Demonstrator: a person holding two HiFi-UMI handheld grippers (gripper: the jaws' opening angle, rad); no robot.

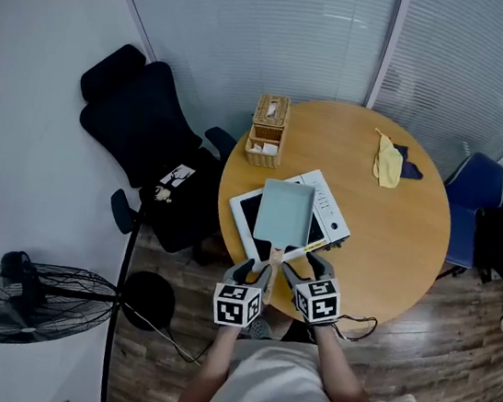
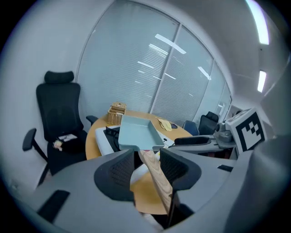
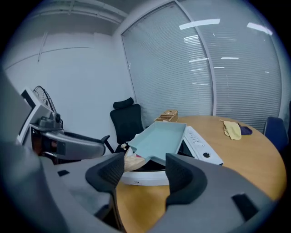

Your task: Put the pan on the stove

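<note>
A pale blue rectangular pan (image 1: pixel 284 211) with a wooden handle (image 1: pixel 279 252) hangs slightly tilted over the white induction stove (image 1: pixel 330 205) on the round wooden table (image 1: pixel 393 252). My left gripper (image 1: pixel 258 272) is shut on the handle (image 2: pixel 157 173), which runs between its jaws in the left gripper view, with the pan (image 2: pixel 136 132) just beyond. My right gripper (image 1: pixel 305 266) stands open beside it, its jaws wide apart. In the right gripper view the pan (image 3: pixel 161 136) and the handle's root (image 3: pixel 132 161) lie ahead of my right gripper (image 3: pixel 144 172), above the stove (image 3: pixel 202 148).
A wicker basket (image 1: pixel 268 131) stands behind the stove. A yellow cloth (image 1: pixel 387 161) lies at the table's far right. A black office chair (image 1: pixel 149 135) is to the left, a floor fan (image 1: pixel 25 294) lower left, and a blue chair (image 1: pixel 475 194) to the right.
</note>
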